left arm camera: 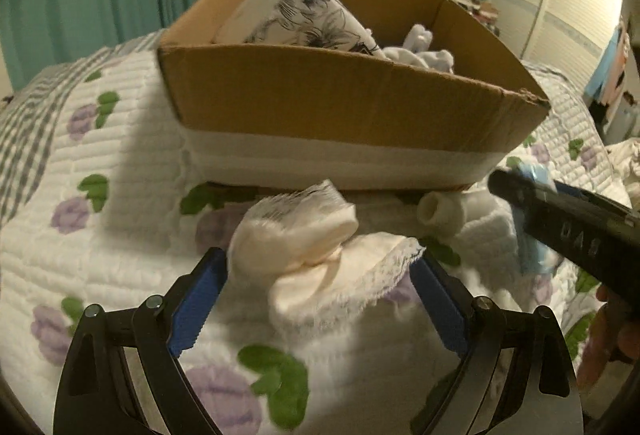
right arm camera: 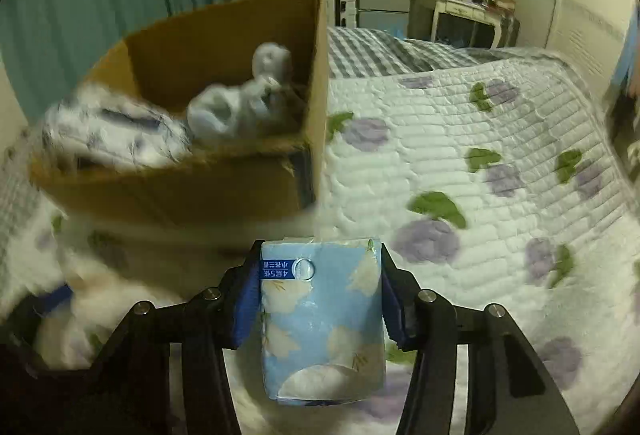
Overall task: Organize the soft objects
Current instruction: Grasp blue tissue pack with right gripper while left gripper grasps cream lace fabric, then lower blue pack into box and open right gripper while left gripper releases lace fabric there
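cardboard box (left arm camera: 328,103) holds flowery cloth (left arm camera: 296,15), white socks (left arm camera: 424,51) | left gripper (left arm camera: 320,299) open around lacy sock (left arm camera: 316,255) | right gripper (right arm camera: 320,299) squeezes blue tissue pack (right arm camera: 320,319)

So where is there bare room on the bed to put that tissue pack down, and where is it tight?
Open quilt lies right of the cardboard box, up to the grey checked blanket. In front of the box it is crowded: the cream lace cloth between the left gripper fingers, plus a white roll. The right gripper holds the tissue pack.
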Motion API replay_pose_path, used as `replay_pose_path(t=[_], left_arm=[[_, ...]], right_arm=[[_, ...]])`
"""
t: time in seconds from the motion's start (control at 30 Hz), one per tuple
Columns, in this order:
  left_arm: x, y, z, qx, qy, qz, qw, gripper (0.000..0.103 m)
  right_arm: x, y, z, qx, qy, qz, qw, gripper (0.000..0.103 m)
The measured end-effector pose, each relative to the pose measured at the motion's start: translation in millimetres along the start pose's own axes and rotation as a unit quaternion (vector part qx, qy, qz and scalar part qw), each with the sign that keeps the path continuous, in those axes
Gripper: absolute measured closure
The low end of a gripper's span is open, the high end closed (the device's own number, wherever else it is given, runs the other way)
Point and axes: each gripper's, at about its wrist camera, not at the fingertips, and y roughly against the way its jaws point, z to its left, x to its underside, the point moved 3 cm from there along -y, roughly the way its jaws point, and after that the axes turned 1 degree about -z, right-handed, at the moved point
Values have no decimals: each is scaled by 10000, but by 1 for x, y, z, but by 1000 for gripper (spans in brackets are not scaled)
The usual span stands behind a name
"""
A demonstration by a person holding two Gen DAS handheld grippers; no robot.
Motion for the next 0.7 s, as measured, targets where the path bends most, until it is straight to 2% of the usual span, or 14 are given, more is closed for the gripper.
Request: replay_pose_path(t=[0.03,0.1,0.13,0.2,0.3,0.47,0.7], left_arm=[[-2,-4,0,32,1,14,10000,31],[-3,-11,1,124,-47,91,9999,42],[-3,-16,1,185,-88,166,9997,56],[-3,-20,4,296,-100,219,9993,65],[0,-20,6,457,-222,203,9985,72],[6,-8,10,526,-316,89,9981,73],[-6,28,13,520,-369,-148,9979,73]], right_arm=[[2,-2,4,-124,24,73,9999,52],[7,-3,5,172,187,192,9995,52],[8,-1,2,177,122,205,9996,52],[11,3,-1,68,67,229,9997,52],[17,6,0,261,257,265,9990,52],[17,15,3,208,395,238,9987,52],[0,62,7,16,454,-199,9988,52]])
